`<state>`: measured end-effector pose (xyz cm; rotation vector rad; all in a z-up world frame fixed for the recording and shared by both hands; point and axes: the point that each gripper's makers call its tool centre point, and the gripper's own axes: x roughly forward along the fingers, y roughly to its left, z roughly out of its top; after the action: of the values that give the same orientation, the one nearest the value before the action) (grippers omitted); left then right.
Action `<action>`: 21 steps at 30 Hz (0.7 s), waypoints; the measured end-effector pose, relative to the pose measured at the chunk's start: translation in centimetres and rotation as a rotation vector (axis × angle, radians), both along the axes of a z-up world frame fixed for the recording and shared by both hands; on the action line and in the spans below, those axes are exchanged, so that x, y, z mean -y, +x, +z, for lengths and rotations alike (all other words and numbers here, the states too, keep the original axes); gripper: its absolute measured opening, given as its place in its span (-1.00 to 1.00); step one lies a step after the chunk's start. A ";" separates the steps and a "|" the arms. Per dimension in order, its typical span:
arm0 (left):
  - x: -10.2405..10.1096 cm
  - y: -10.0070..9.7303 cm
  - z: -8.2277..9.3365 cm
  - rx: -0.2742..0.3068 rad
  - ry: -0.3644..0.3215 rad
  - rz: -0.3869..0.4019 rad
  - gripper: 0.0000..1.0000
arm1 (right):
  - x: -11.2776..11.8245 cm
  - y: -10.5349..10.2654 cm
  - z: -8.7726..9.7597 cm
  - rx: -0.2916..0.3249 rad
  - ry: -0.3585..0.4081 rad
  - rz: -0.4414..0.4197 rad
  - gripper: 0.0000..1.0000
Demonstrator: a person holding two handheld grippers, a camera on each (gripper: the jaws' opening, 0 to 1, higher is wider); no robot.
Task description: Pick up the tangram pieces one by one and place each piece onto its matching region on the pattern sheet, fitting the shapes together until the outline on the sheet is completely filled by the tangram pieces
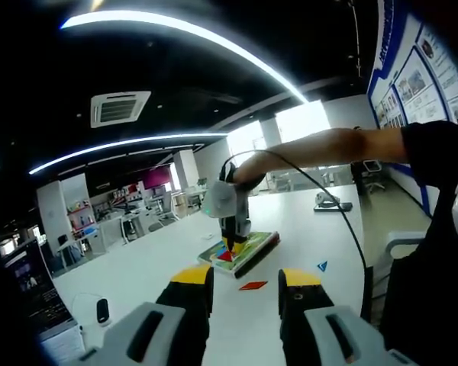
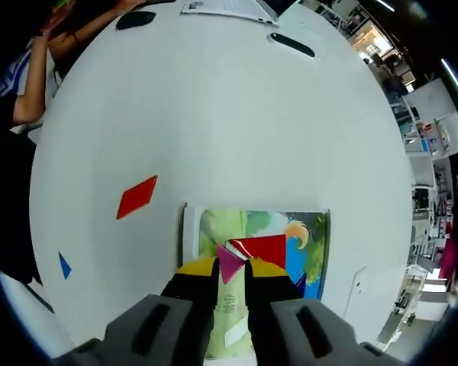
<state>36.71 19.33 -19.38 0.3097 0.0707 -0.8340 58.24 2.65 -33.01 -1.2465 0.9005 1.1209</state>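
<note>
- We see the right gripper (image 2: pixel 230 268) over the pattern sheet (image 2: pixel 259 229), its yellow-tipped jaws drawn close and pinching a magenta triangle piece (image 2: pixel 229 261) between them.
- The magenta triangle sits at the near part of the sheet, its corner touching a red triangle piece (image 2: pixel 266 248) that lies flat on the printed picture.
- Beside the red triangle, toward the sheet's right edge, we note a blue piece (image 2: pixel 300 263); its outline is partly hidden by the jaw, so we cannot tell its shape.
- The sheet lies on a white board (image 2: pixel 189 229) on the white table (image 2: pixel 214 114), well in from the table's edges.
- A red parallelogram piece (image 2: pixel 137 196) lies loose on the table, off the sheet's left edge and apart from it.
- A small blue triangle piece (image 2: pixel 65 266) lies further out, near the table's left edge in the right gripper view.
- In the left gripper view, the left gripper (image 1: pixel 246 293) is held above the table short of the sheet (image 1: pixel 248 245), jaws spread with nothing between them.
- In that view the red parallelogram (image 1: pixel 253 286) shows on the table between the jaw tips and the small blue triangle (image 1: pixel 321 266) to the right of them.
- The right gripper (image 1: pixel 230 240) stands upright over the sheet there, held by a person's hand (image 1: pixel 248 174), with a black cable (image 1: pixel 320 191) trailing from it.
- A dark device (image 1: pixel 102 310) lies near the table's left edge.
</note>
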 end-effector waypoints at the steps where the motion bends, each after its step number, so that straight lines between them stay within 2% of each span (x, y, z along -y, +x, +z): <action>1: 0.0 0.0 0.0 0.000 0.000 0.000 -0.29 | 0.1 0.0 -0.1 -0.001 -0.004 0.000 -0.69; 21: 0.1 -0.2 0.2 0.014 0.010 -0.002 -0.29 | 0.4 0.8 -1.3 0.009 -0.030 -0.043 -0.69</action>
<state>36.48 19.19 -19.19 0.3248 0.0609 -0.8340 59.00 2.21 -34.26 -1.2499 0.9362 1.0704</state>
